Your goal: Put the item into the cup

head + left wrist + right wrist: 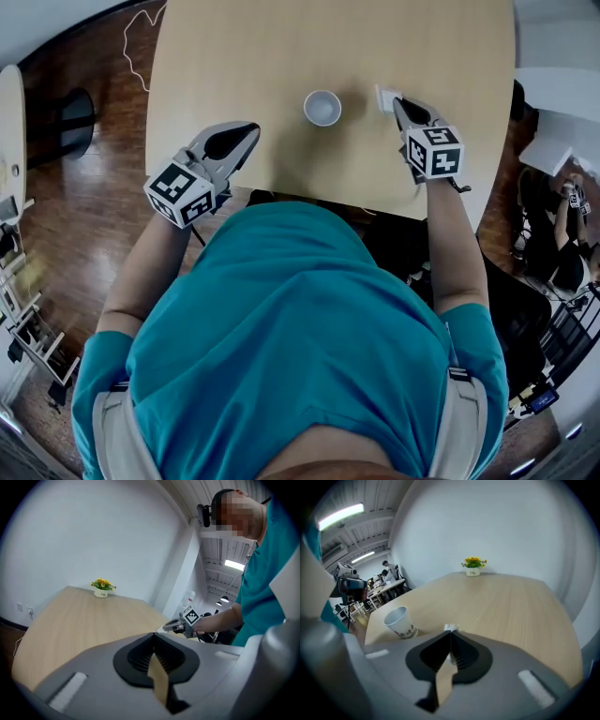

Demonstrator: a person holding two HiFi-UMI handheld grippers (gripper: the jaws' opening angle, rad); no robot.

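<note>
while the right gripper (pixel 397 103) has its jaws pressed together, we see them pinching the item (pixel 385 97) at their very tips. it is a small, thin, white scrap, flat and roughly square from the head view, and only a pale corner of it pokes out past the pads. it sits just to the right of the cup (pixel 322 107), near it but apart and outside it. whether it rests on the table (pixel 234 56) or hangs just off it, we cannot tell. the cup is white, upright and open-mouthed. a band of dark print runs low on its side, too small for us to read. the label on the flower pot (pixel 473 567) at the far edge is illegible to us too. each gripper carries a cube of black-and-white square markers and no words.

we see the right forearm reach straight out from the teal shirt, its gripper pointing away from the body and tipped down at the tabletop. the left gripper (pixel 251 128) hovers over the near left part of the table, angled towards the cup and well apart from it, its jaws closed on nothing.
</note>
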